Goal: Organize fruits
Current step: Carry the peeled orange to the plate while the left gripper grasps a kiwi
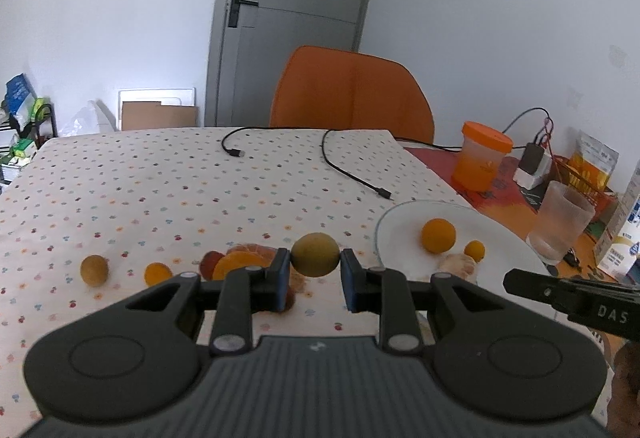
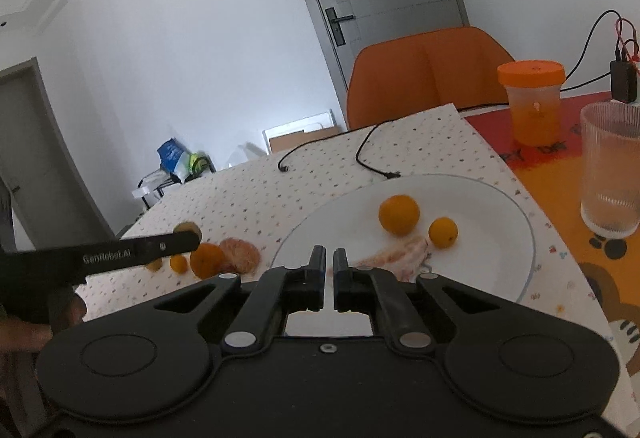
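My left gripper [image 1: 315,264] is shut on a yellow-green round fruit [image 1: 315,254] above the dotted tablecloth; from the right wrist view the fruit [image 2: 187,228] shows at the tip of that gripper. A white plate [image 1: 394,216] to the right holds an orange [image 1: 438,235], a small kumquat [image 1: 474,251] and a peeled mandarin [image 1: 458,266]. On the cloth lie a yellowish fruit [image 1: 94,270], a small orange fruit [image 1: 157,273] and a peeled mandarin [image 1: 246,250]. My right gripper [image 2: 328,260] is shut and empty over the plate's [image 2: 500,198] near rim.
An orange-lidded jar [image 1: 480,158] and a ribbed glass [image 1: 560,222] stand right of the plate, with boxes and a charger behind. Two black cables [image 1: 352,174] lie across the far cloth. An orange chair [image 1: 352,94] stands at the table's far edge.
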`<control>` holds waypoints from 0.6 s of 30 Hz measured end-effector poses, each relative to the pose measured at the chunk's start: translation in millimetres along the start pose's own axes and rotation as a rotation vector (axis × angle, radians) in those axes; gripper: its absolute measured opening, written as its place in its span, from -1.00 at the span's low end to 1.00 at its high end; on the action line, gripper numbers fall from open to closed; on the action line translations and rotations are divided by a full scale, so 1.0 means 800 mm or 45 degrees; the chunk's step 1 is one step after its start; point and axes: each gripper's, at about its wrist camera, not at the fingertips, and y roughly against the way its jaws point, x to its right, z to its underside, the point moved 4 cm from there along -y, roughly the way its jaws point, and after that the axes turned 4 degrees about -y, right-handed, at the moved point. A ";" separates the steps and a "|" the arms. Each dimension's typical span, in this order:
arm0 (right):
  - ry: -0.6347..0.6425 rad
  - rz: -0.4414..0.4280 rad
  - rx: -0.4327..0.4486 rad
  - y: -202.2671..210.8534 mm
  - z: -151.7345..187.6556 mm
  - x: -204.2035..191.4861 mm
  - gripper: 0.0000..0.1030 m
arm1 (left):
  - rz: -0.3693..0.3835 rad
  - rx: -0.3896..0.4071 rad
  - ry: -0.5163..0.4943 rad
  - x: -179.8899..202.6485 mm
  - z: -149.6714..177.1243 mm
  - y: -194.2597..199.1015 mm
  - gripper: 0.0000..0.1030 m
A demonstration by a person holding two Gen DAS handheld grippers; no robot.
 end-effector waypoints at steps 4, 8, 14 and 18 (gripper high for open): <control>-0.029 0.027 -0.009 0.001 0.003 0.008 -0.80 | 0.037 -0.012 -0.022 0.015 0.002 -0.005 -0.51; -0.055 0.050 -0.006 0.006 0.005 0.019 -0.52 | 0.084 -0.022 -0.051 0.036 0.002 -0.012 -0.51; -0.067 0.071 0.001 0.014 0.005 0.028 -0.52 | 0.145 -0.036 -0.084 0.064 0.004 -0.022 -0.51; -0.074 0.080 0.011 0.019 0.004 0.031 -0.47 | 0.172 -0.045 -0.090 0.070 0.004 -0.024 -0.43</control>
